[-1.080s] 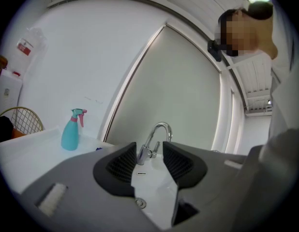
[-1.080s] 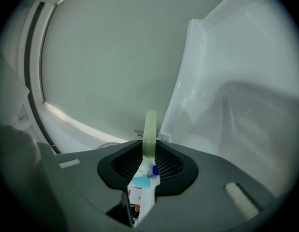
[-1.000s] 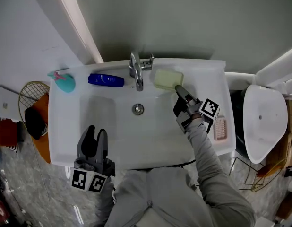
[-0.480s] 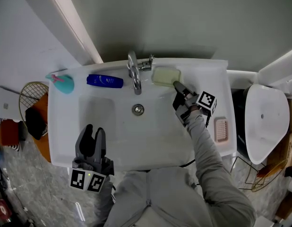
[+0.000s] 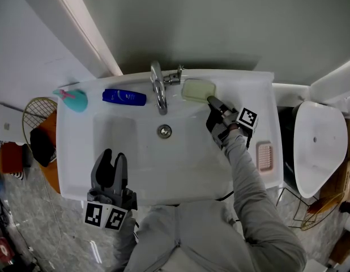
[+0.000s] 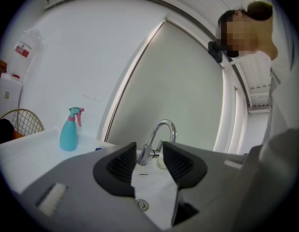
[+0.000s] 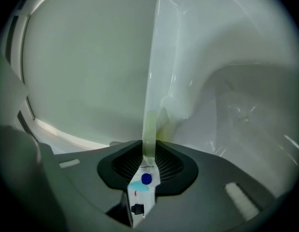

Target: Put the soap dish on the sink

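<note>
The soap dish (image 5: 197, 89) is pale green and translucent, and lies over the back ledge of the white sink (image 5: 79, 152), just right of the faucet (image 5: 158, 86). My right gripper (image 5: 212, 101) is shut on its near right rim. In the right gripper view the thin rim of the dish (image 7: 164, 71) stands pinched between the two pads of the right gripper (image 7: 148, 161). Whether the dish rests on the ledge I cannot tell. My left gripper (image 5: 111, 162) hovers over the sink's front left rim, open and holding nothing. In its own view the left gripper (image 6: 148, 161) frames the faucet (image 6: 159, 139).
A blue bottle (image 5: 124, 97) lies on the back ledge left of the faucet, with a teal spray bottle (image 5: 73, 100) at the back left corner. A pink item (image 5: 264, 156) sits on the sink's right rim. A toilet (image 5: 314, 146) stands to the right and a wire basket (image 5: 39, 115) to the left.
My right gripper has sunk a little and drawn closer to the back ledge with the dish still in it. The left gripper has kept still.
</note>
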`<state>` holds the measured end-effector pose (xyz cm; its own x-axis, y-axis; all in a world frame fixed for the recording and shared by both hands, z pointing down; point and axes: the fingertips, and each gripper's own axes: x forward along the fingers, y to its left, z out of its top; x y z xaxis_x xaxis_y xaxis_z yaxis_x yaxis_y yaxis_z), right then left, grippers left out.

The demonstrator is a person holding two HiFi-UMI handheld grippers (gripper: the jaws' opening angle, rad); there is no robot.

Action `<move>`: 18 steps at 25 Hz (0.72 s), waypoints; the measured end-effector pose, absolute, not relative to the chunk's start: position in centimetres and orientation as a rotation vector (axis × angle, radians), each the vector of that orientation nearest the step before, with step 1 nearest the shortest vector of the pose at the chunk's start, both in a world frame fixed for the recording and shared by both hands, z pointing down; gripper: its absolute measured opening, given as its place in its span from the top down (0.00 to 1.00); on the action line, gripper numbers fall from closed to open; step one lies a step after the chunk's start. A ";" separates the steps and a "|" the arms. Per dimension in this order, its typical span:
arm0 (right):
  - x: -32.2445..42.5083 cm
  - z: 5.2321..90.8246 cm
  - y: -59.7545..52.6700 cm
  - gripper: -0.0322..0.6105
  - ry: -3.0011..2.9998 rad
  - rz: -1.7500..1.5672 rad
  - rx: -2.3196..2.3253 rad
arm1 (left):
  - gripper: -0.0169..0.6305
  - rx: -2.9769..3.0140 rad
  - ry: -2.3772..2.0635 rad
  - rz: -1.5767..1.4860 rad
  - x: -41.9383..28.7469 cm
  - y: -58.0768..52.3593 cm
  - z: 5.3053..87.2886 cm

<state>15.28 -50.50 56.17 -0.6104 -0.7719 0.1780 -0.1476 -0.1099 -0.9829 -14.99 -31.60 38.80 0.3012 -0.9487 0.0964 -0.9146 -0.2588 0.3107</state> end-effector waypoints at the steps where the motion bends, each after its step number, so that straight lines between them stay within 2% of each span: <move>1: 15.3 56.2 -50.6 0.83 1.692 -1.771 -1.003 | 0.70 2.265 -1.686 -0.155 -15.0 -31.6 38.9; 18: 16.1 56.0 -52.0 0.81 1.794 -1.646 -1.094 | 0.70 2.253 -1.702 -0.153 -15.2 -31.7 39.2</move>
<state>16.12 -51.97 56.04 -0.5730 -0.8012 0.1724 -0.2407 -0.0365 -0.9699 -15.19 -31.74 39.16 0.2872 -0.9525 0.1013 -0.9191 -0.2443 0.3092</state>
